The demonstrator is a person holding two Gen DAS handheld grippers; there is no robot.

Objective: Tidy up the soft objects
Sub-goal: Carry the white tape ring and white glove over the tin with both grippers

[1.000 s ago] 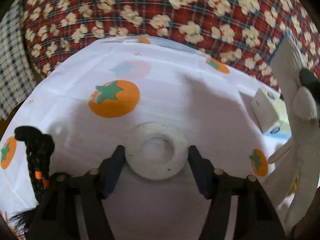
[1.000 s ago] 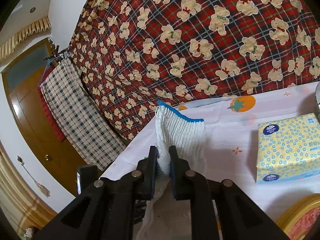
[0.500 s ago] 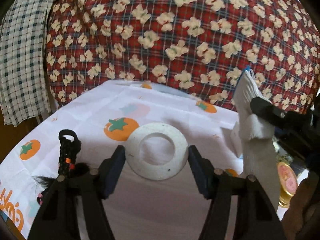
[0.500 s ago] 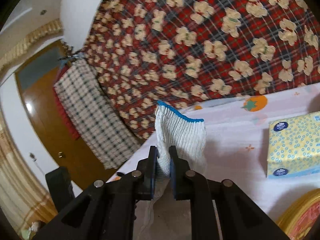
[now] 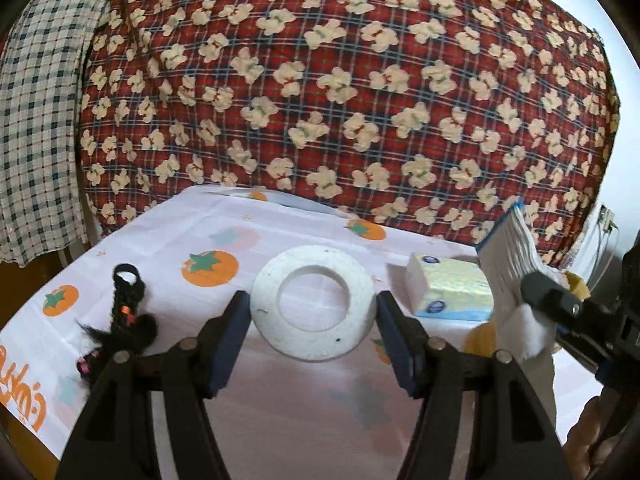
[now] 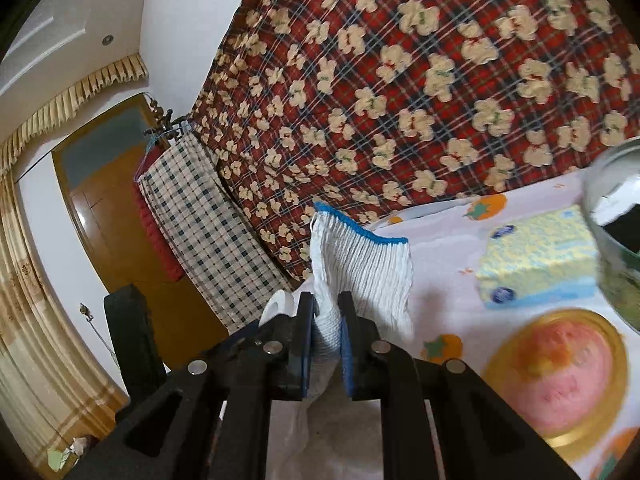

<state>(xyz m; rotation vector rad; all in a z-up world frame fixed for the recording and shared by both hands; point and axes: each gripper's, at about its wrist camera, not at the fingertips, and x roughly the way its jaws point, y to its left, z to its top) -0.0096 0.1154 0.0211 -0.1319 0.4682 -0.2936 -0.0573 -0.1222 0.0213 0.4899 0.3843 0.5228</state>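
Note:
My left gripper (image 5: 312, 316) is shut on a white foam ring (image 5: 314, 307) and holds it above the tomato-print tablecloth (image 5: 224, 240). My right gripper (image 6: 325, 332) is shut on a white knit glove with a blue cuff (image 6: 364, 264), held upright above the table; it also shows at the right of the left wrist view (image 5: 508, 256). A black braided hair piece (image 5: 120, 320) lies on the cloth to the left of the ring.
A yellow and blue tissue pack (image 5: 450, 290) (image 6: 536, 260) lies on the cloth. A round gold-rimmed tin with a pink lid (image 6: 560, 372) and a glass jar (image 6: 616, 224) stand at the right. A red bear-print blanket (image 5: 340, 100) hangs behind the table.
My left gripper has lifted the foam ring off the cloth and tilted up. My right gripper has carried the glove right, so the tin and the jar have come into view.

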